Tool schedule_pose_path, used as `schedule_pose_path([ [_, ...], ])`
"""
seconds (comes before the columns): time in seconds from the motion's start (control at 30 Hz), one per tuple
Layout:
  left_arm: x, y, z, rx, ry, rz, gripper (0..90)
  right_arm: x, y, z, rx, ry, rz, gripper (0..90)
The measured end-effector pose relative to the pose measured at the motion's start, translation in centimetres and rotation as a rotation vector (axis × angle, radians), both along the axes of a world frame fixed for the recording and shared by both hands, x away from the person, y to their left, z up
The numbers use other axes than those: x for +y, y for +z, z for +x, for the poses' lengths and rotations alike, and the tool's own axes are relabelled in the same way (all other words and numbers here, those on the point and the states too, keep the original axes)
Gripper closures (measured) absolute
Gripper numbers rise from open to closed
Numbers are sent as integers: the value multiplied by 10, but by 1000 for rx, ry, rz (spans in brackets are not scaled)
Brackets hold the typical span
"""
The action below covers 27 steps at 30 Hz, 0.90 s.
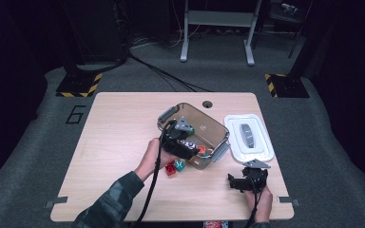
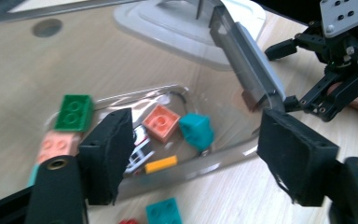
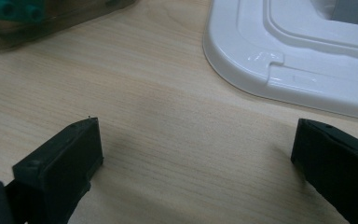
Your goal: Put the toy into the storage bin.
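Light wooden table [image 1: 119,142]: we see work at right half. Smoky transparent plastic bin [image 1: 214,124], grey latches, near far edge, right of centre; white plastic lid [image 1: 259,154] off, beside it toward right edge. Left gripper [image 2: 193,158]: jaws wide, nothing between, above bin's near corner. Right gripper [image 3: 193,161]: jaws wide, empty, near front-right corner. Bricks inside bin: green [image 2: 73,112], salmon [image 2: 161,122], teal [image 2: 196,131], yellow [image 2: 161,164]. We judge loading partly done; teal brick [image 1: 179,165] and red brick [image 1: 170,168] left on table; lid unfitted. No legible writing.
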<state>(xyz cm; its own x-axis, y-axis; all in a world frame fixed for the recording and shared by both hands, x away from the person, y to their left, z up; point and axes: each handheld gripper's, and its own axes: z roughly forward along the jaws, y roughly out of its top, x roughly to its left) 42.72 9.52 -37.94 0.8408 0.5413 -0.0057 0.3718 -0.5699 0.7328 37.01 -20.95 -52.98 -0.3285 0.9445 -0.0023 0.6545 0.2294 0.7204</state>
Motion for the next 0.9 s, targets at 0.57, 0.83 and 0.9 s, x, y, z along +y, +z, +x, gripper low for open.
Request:
schedule_pose_path([
  [0.57,59,-24,-23,-37,139,57,109,0,0,0,0,-1,0,14],
  [0.83,69,-56,-18,44,195,50,78,0,0,0,0,-1,0,14],
  [0.9,69,-65,-16,65,193,55,78,0,0,0,-1,-1,0,14],
])
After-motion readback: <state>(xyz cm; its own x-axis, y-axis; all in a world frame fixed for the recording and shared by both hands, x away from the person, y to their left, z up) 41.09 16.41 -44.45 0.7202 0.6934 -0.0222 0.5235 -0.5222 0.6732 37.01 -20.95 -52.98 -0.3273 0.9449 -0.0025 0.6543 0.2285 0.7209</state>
